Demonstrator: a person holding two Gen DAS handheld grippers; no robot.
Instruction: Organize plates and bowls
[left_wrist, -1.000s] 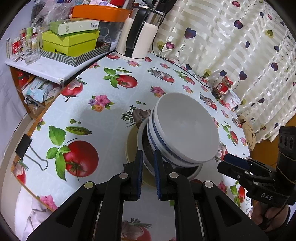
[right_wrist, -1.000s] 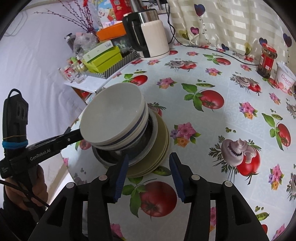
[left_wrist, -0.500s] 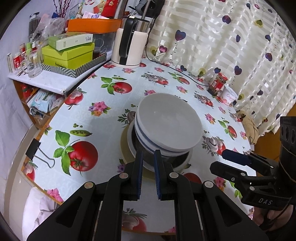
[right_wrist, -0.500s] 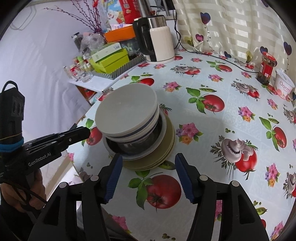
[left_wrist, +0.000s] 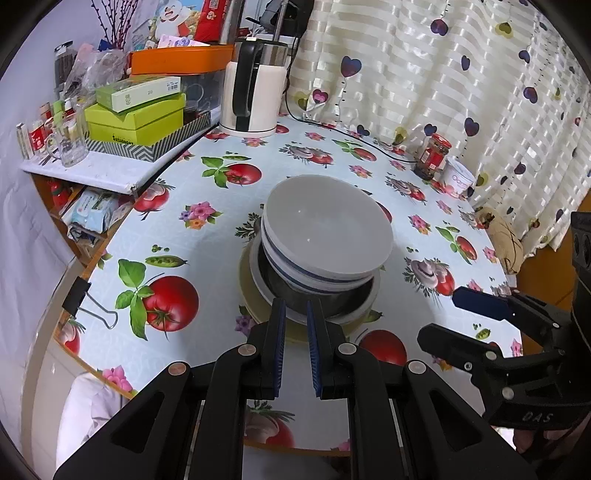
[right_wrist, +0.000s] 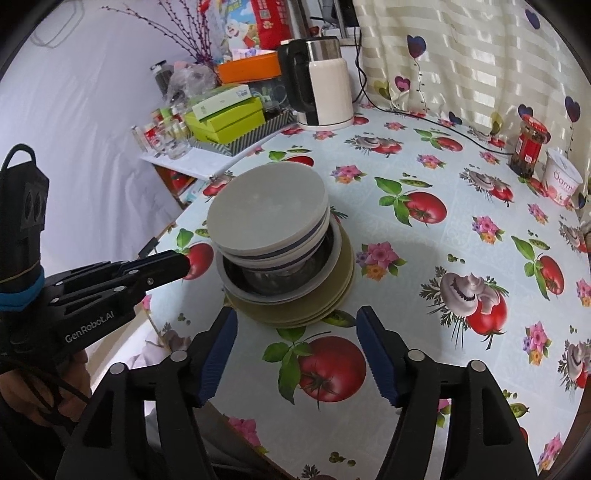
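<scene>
Home dining table (left_wrist: 332, 155), kettle (left_wrist: 255, 92)

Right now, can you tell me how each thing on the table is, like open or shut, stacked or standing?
Left gripper: shut, holding nothing.
Right gripper: open, jaws just widening, nothing between them.
White bowls: nested, tilted, top of the pile.
Metal bowl: under the white bowls.
Plates: stacked flat at the bottom.
Kettle: upright, lid shut.
Jar: upright, lid on.
White tub: upright, lidded.

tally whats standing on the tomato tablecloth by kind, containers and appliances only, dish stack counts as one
dish stack: 1
kettle: 1
jar: 1
tub: 1
total: 4
</scene>
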